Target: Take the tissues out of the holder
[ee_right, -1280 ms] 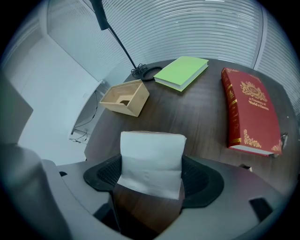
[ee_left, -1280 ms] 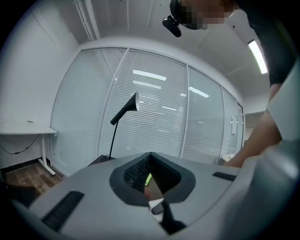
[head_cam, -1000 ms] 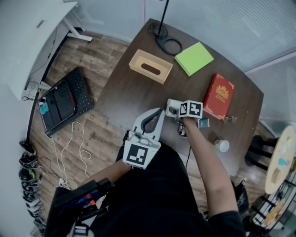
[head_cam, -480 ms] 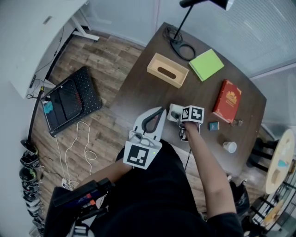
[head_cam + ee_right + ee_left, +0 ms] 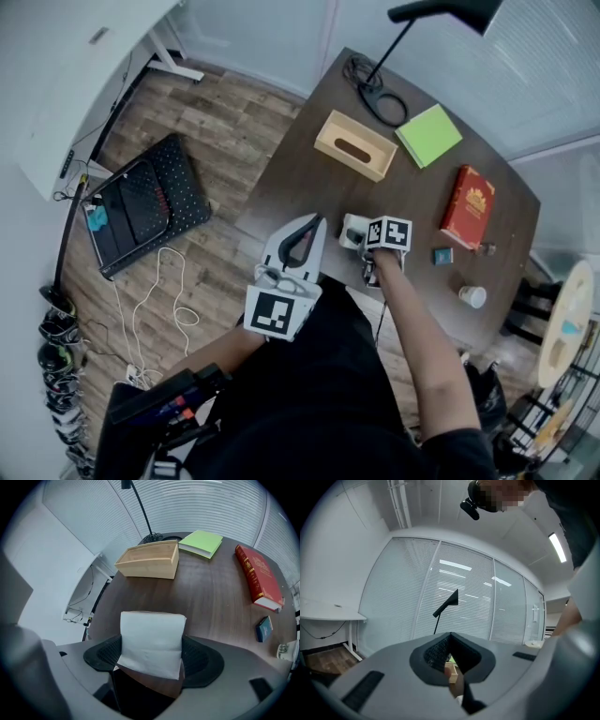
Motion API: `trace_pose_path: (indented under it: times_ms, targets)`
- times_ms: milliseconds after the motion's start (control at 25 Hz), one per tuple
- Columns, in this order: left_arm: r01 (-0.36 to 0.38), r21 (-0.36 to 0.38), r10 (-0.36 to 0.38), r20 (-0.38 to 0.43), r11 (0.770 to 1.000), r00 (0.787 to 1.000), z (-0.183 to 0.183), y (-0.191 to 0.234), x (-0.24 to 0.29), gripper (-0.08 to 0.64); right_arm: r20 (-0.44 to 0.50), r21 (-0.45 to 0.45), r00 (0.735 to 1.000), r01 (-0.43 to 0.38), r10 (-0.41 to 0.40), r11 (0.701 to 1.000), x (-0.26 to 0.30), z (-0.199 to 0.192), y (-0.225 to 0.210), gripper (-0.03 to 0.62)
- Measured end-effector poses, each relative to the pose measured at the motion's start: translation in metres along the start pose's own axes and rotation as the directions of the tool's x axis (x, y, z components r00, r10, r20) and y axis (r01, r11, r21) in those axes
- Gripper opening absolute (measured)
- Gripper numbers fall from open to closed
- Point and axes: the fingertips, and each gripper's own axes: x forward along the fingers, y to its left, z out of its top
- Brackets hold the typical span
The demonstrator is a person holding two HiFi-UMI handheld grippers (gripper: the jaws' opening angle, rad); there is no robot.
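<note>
**A:** What can't you make out?

**B:** From the head view the right gripper's (image 5: 153, 660) jaws sit under its marker cube (image 5: 389, 232), so only a white corner of the tissues (image 5: 352, 231) peeks out. The left gripper view mostly faces window blinds (image 5: 454, 602). Its own jaws block the table, leaving a sliver of pale wood in the gap below their tips. The slot of the tissue holder (image 5: 356, 145) is dark, and I can't tell if anything is inside.

**A:** And the tissues themselves?

**B:** A folded white stack, flat-faced and squarish, standing upright. Its lower edge is cut off behind the gripper body. The right gripper has them pinched between its two dark pads (image 5: 106, 654), which are spread wide around the stack. They are over the near part of the dark wood table (image 5: 309, 183), well apart from the holder, which lies farther back near the desk lamp (image 5: 380, 89) and the green notepad (image 5: 429, 134). I can't tell whether they touch the tabletop.

**A:** The arms?

**B:** The right forearm reaches forward from the lower right, bare. The left gripper (image 5: 310, 221) is held close to the body at the table's near edge, aimed toward the holder. Its jaw tips are pressed together with nothing in them.
</note>
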Motion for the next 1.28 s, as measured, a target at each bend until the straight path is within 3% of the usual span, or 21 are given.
trace_pose_path:
  times_ms: [200, 520, 1280]
  targets:
    - [-0.019, -0.009, 0.019, 0.006, 1.000, 1.000, -0.001, 0.028, -0.011, -0.002, -0.009, 0.040, 1.000, 0.007, -0.007, 0.999, 0.008, -0.009, 0.009, 0.397]
    - [-0.009, -0.038, 0.009, -0.001, 0.999, 1.000, -0.010, 0.048, -0.027, -0.002, 0.000, 0.219, 1.000, -0.024, 0.025, 0.975, 0.021, -0.031, 0.015, 0.397]
    - [0.025, -0.023, -0.025, -0.001, 0.999, 1.000, -0.009, 0.060, -0.031, -0.002, -0.035, 0.218, 0.998, 0.065, -0.059, 0.974, 0.030, -0.054, 0.003, 0.397]
